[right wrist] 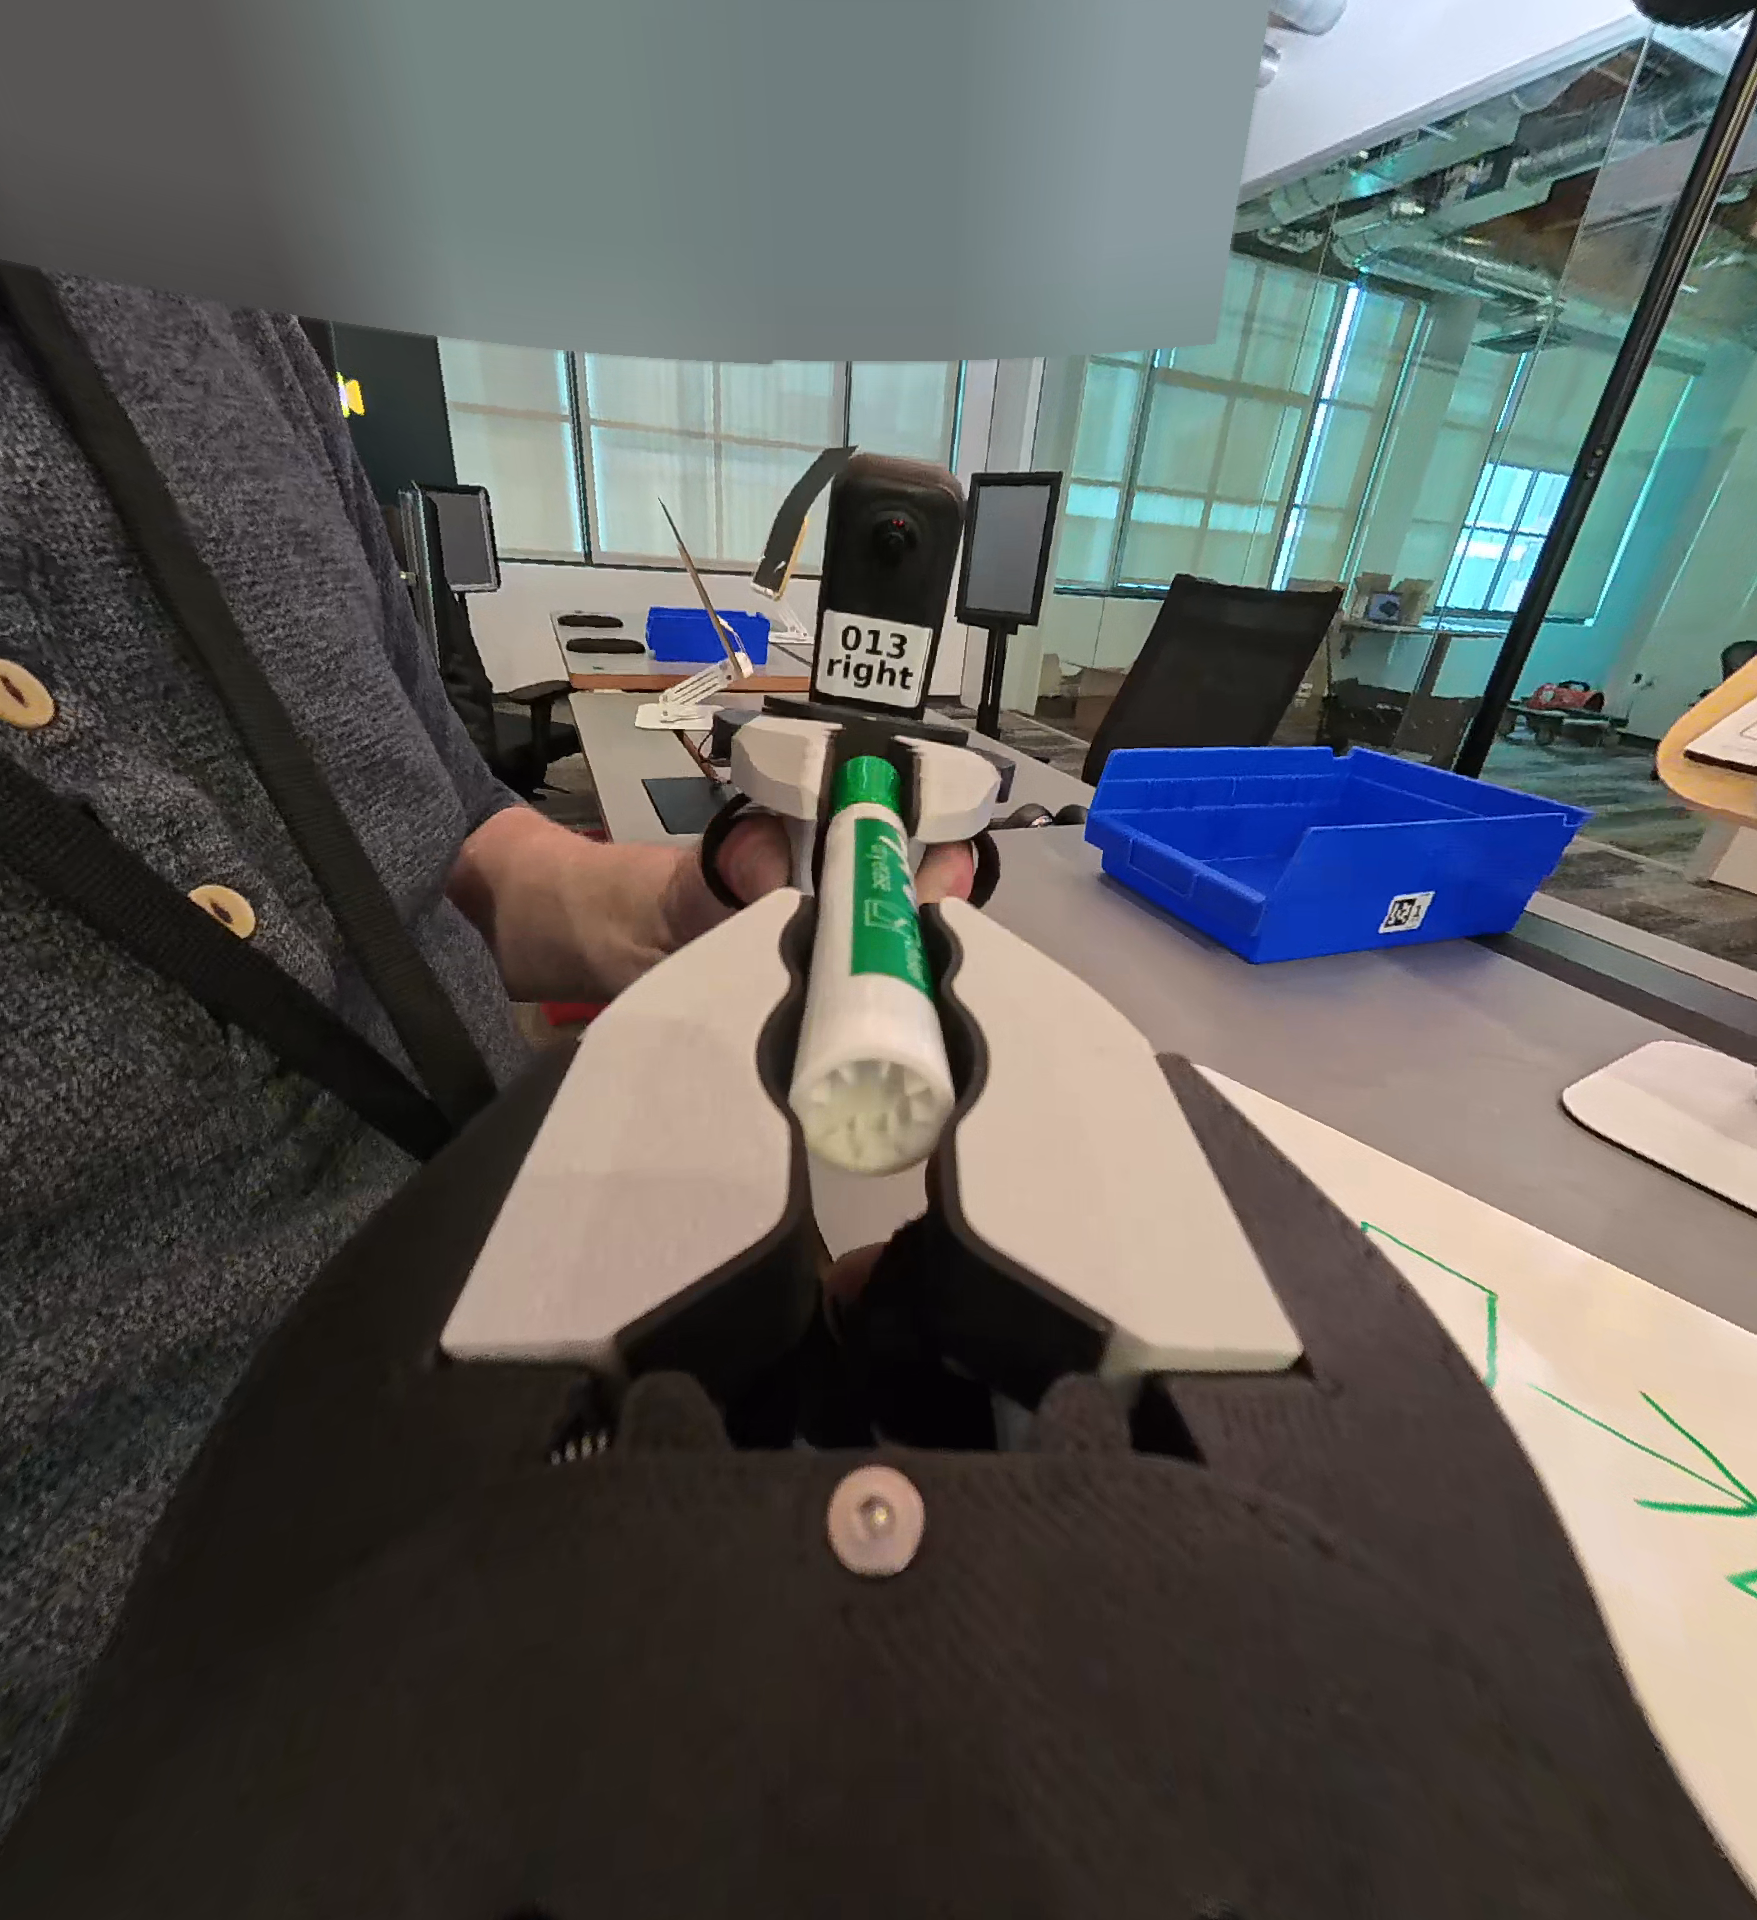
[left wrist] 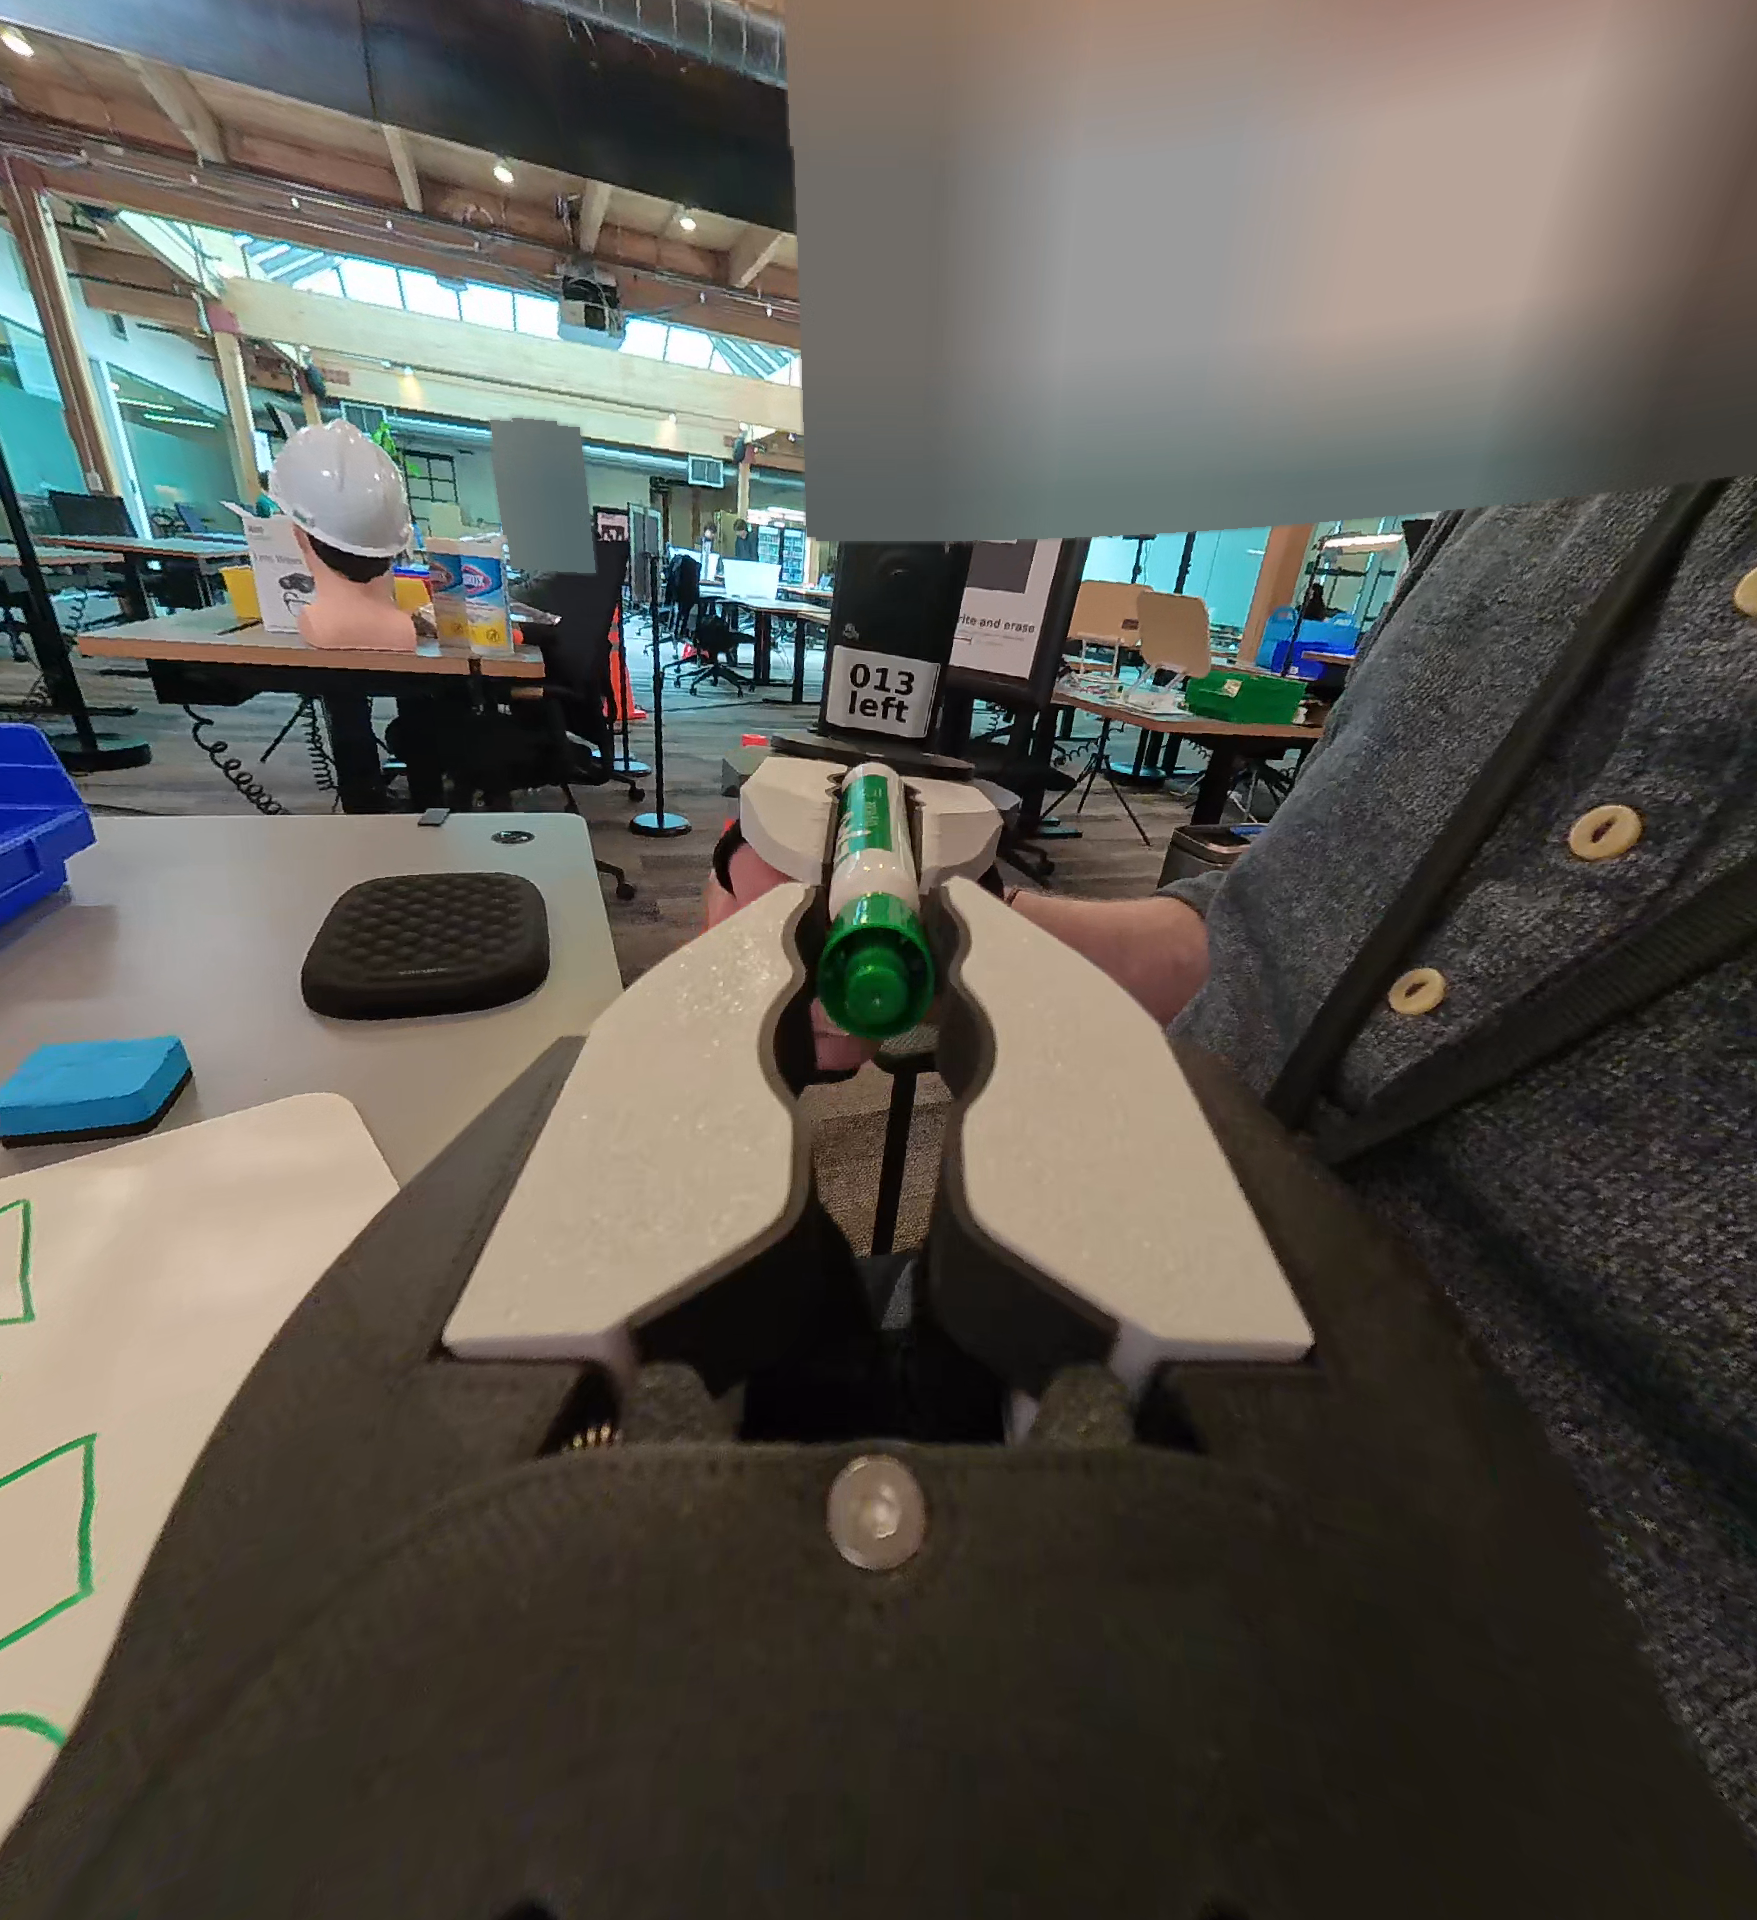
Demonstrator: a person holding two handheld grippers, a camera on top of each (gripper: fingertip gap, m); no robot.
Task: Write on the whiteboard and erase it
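A green-and-white marker [left wrist: 869, 862] is held level in the air between my two grippers, which face each other. My left gripper [left wrist: 874, 935] is shut on its green cap [left wrist: 876, 971]. My right gripper [right wrist: 869, 977] is shut on the white barrel [right wrist: 869, 1039], whose open end points at the right camera. Each gripper also shows at the far end of the marker in the other view: the right one [left wrist: 872, 821] and the left one [right wrist: 866, 779]. The whiteboard [left wrist: 126, 1299] lies on the table with green line drawings on it, and also shows in the right wrist view [right wrist: 1632, 1403]. A blue eraser [left wrist: 89, 1086] lies beside the board.
A black cushioned pad [left wrist: 427, 940] and a blue bin [right wrist: 1321, 847] sit on the grey table [right wrist: 1373, 1039]. A stand with a white base [right wrist: 1684, 1122] is at the right. The person's grey cardigan [left wrist: 1580, 935] is close behind the grippers. The tips of both grippers are at nearly the same place.
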